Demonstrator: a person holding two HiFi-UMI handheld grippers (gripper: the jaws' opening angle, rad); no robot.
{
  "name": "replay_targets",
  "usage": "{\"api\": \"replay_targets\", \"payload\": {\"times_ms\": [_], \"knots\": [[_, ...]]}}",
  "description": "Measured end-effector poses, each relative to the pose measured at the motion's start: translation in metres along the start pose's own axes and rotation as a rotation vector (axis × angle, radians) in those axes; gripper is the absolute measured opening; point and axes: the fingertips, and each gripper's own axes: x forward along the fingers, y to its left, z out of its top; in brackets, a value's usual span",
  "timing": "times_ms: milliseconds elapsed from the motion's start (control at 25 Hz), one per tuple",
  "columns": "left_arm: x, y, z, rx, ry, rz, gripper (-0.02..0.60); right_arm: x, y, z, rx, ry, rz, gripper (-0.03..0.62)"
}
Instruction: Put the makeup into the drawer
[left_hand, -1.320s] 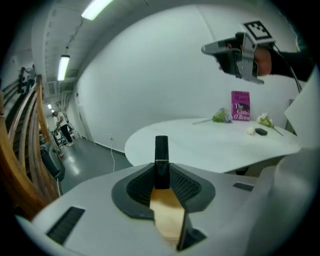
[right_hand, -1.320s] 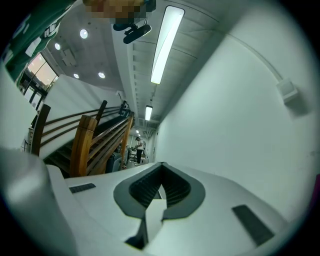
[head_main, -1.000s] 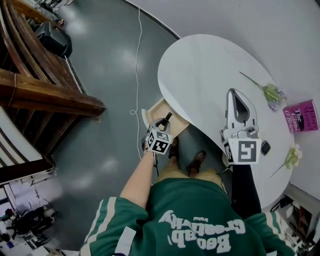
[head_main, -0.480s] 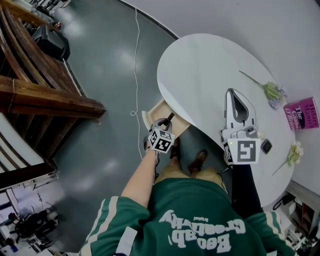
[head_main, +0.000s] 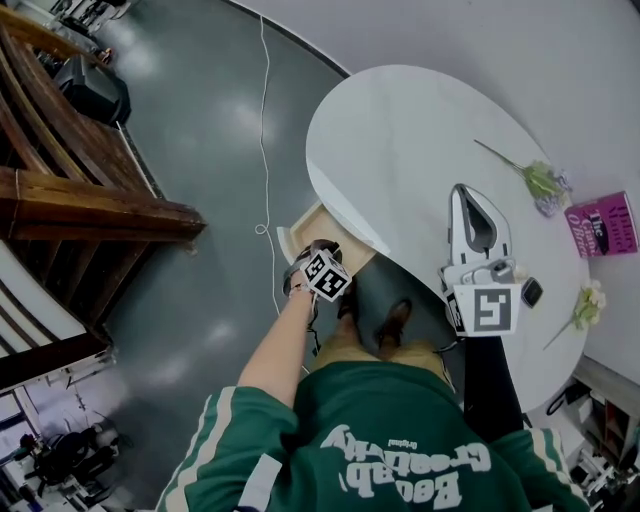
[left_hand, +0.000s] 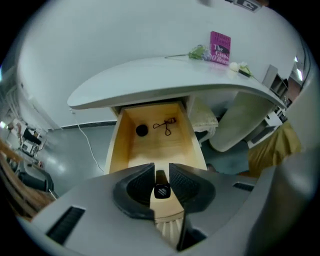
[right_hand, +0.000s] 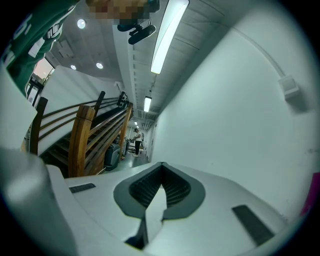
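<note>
My left gripper (head_main: 320, 248) has come down closer over the open drawer (head_main: 297, 228) and now tips more steeply into it. My wrist has rolled, so the marker cube (head_main: 327, 275) shows at a new slant in the head view. The dark tip of the makeup stick (left_hand: 161, 190), which stuck out past the cube a second ago, no longer shows there. The table (head_main: 420, 150) sits slightly further left in the head view.

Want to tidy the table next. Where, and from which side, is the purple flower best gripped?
Probably on the bare stem, about midway, coming from straight above with the jaws across it. The purple flower lies flat on the table, so nothing gets under it from the side, and its head looks soft and easy to crush.
</note>
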Motion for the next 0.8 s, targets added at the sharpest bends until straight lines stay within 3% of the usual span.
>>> {"api": "replay_targets", "payload": {"times_ms": [120, 160, 240, 560, 800], "knots": [[0.017, -0.004, 0.001, 0.129, 0.041, -0.022, 0.089, -0.006, -0.003, -0.012, -0.014, 0.038, -0.002, -0.003], [0.021, -0.004, 0.002, 0.158, 0.045, -0.023, 0.038, -0.007, -0.004, -0.015, -0.015, 0.046, -0.005, -0.003], [0.028, -0.002, 0.004, 0.189, 0.051, -0.030, 0.019, -0.008, -0.006, -0.020, -0.016, 0.060, -0.011, -0.003], [0.036, 0.000, 0.001, 0.152, 0.074, -0.051, 0.017, -0.005, -0.012, -0.029, -0.008, 0.075, -0.021, -0.003], [0.027, 0.003, 0.007, 0.161, 0.031, -0.022, 0.020, 0.000, -0.010, -0.025, -0.006, 0.065, -0.020, -0.003]]}}
